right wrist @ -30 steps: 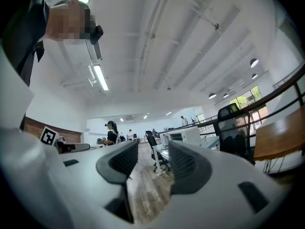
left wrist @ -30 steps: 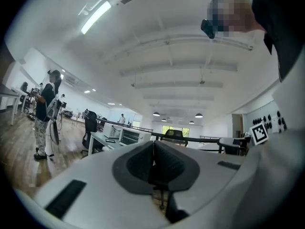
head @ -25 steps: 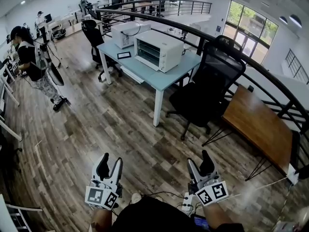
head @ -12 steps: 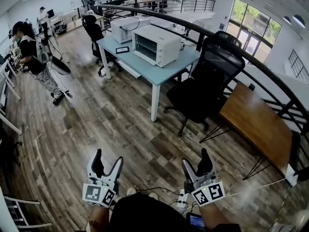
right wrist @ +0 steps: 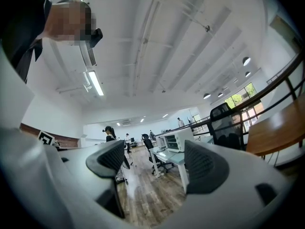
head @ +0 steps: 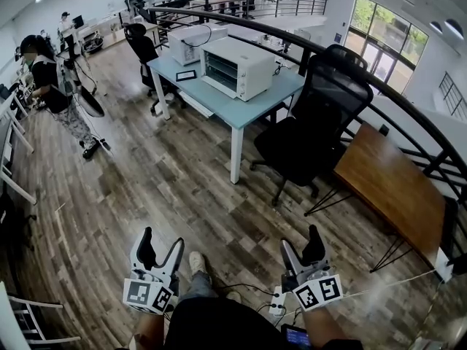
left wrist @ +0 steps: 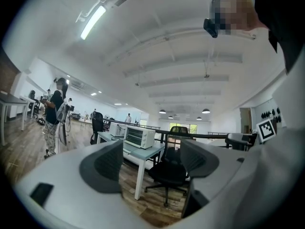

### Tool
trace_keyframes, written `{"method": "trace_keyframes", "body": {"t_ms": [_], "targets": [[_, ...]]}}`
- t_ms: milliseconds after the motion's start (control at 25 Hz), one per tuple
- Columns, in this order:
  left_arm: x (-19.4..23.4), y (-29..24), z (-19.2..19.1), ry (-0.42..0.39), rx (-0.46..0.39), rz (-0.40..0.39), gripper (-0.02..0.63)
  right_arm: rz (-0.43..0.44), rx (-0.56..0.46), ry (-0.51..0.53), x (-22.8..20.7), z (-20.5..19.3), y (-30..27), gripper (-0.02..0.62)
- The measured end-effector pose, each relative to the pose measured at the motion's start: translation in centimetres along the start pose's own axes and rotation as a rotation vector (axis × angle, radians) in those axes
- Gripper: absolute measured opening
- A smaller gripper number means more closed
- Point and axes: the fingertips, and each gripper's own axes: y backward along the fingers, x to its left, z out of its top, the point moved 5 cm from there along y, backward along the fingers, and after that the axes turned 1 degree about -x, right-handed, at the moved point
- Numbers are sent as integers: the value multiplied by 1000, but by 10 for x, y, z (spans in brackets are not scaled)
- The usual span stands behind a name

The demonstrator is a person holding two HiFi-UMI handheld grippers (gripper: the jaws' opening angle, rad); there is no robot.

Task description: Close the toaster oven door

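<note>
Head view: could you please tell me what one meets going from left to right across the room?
A standing person → toaster oven → black office chair → wooden table.

Two grippers, near: left gripper [head: 160, 239], right gripper [head: 300, 238]. Two marker cubes [head: 149, 296], one per gripper. One blue table [head: 248, 115], far centre. Two white appliances on it: one toaster oven [head: 237, 68] in front, one white box [head: 191, 44] behind to the left. One dark slab [head: 186, 75] beside them. Two black chairs by that table: right chair [head: 321, 115], near side; left chair [head: 141, 46], far side. One wooden table [head: 390, 188] at right. One power strip [head: 276, 302] and one shoe [head: 195, 262] on the near floor. Two people countable at far left: near person [head: 51, 86], far person [head: 64, 26]. More figures farther back, too small to count. One window bank [head: 379, 35], far right.
</note>
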Motion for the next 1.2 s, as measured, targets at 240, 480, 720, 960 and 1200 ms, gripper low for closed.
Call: {"method": "trace_keyframes", "body": {"t_ms": [240, 480, 720, 960, 1200], "targets": [[28, -31, -2, 14, -21, -2, 367, -11, -4, 0, -5, -3, -37, 382], [74, -92, -2, 23, -30, -12, 367, -40, -3, 6, -11, -8, -100, 380], [125, -150, 5, 15, -26, -37, 367, -66, 6, -5, -9, -20, -174, 379], [174, -182, 10, 22, -22, -36, 367, -79, 30, 9, -6, -33, -234, 379], [209, -197, 4, 35, -10, -9, 365, -39, 63, 33, 4, -45, -273, 379]]}}
